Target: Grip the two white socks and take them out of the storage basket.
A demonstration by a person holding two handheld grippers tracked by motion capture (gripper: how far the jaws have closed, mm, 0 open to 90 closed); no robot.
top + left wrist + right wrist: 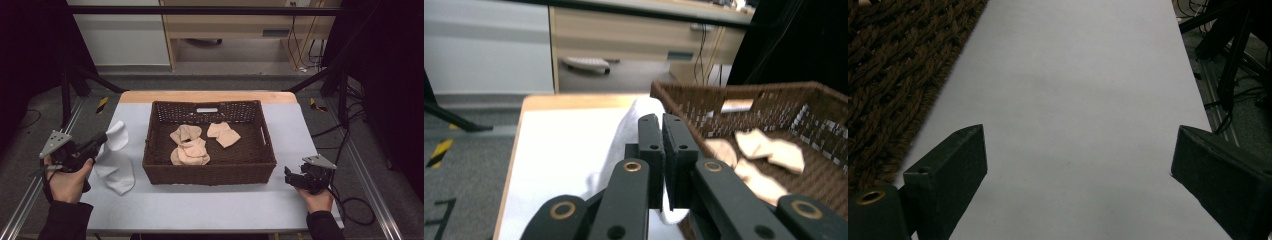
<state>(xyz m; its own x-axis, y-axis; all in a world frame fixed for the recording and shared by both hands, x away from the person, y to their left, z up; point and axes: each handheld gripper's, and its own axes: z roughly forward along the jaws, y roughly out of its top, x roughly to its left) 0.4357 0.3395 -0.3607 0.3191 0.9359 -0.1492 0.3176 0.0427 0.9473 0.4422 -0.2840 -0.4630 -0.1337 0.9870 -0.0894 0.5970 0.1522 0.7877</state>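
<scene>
My left gripper (102, 140) hovers at the table's left side, its jaws shut on a white cloth (116, 165) that hangs from the tips down onto the table. In the left gripper view the closed jaws (661, 121) pinch the white cloth (628, 127), with its fabric showing behind and below them. A brown wicker basket (210, 176) in the middle of the table holds several beige cloths (190, 147). To the right of the basket, low over the table, my right gripper (289, 175) is open with nothing between its jaws (1078, 150).
The white table top (210, 206) has a wooden far edge and metal rails along both sides. Black frame posts and cables stand to the right. A wooden cabinet (624, 35) is on the floor beyond the table. The basket wall (893, 60) runs close on the right gripper's left.
</scene>
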